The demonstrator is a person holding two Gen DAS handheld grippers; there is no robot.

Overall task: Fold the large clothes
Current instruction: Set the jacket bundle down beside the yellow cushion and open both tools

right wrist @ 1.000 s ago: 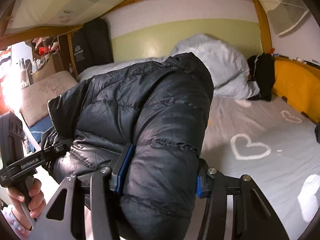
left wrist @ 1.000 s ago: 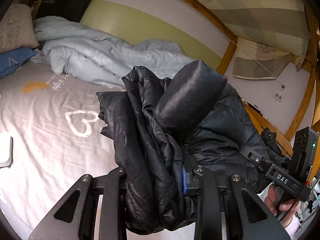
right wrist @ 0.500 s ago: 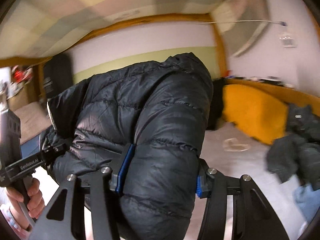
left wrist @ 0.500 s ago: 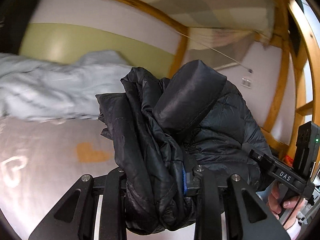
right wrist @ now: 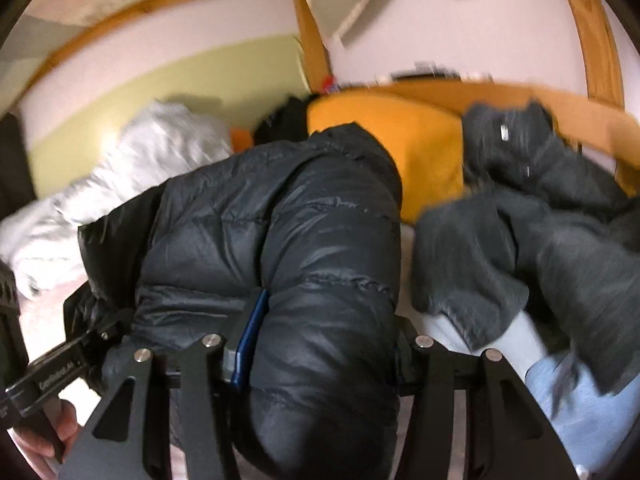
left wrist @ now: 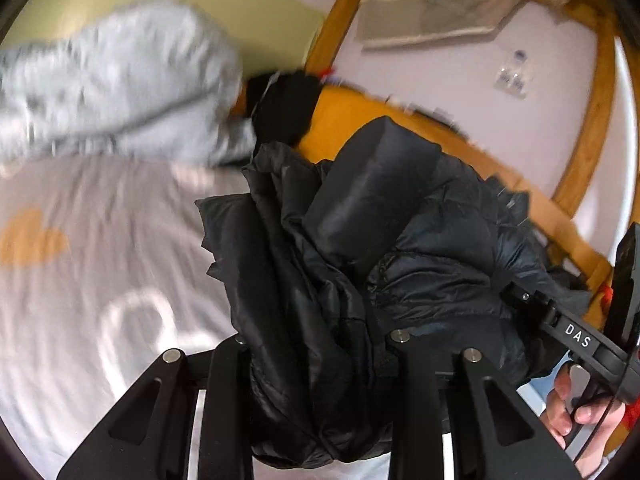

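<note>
While I hold on tight, these are the things around me, biggest first.

Bed (left wrist: 80, 264): gray sheet with white and orange hearts, under everything.
Blanket (left wrist: 116, 92): pale and puffy, piled at the far side of the bed by the green wall.
Black puffy jacket (left wrist: 360, 248): bunched up and lifted above the bed, hanging between my two grippers.
Gray clothes (right wrist: 540, 220): a dark heap on the bed, to the right of the jacket.
Orange cushion (right wrist: 420, 152): behind the jacket, against the wooden rail.
My left gripper (left wrist: 316, 344): squeezing a thick fold of the jacket.
My right gripper (right wrist: 320, 340): squeezing a fat puffy part of the jacket.
</note>
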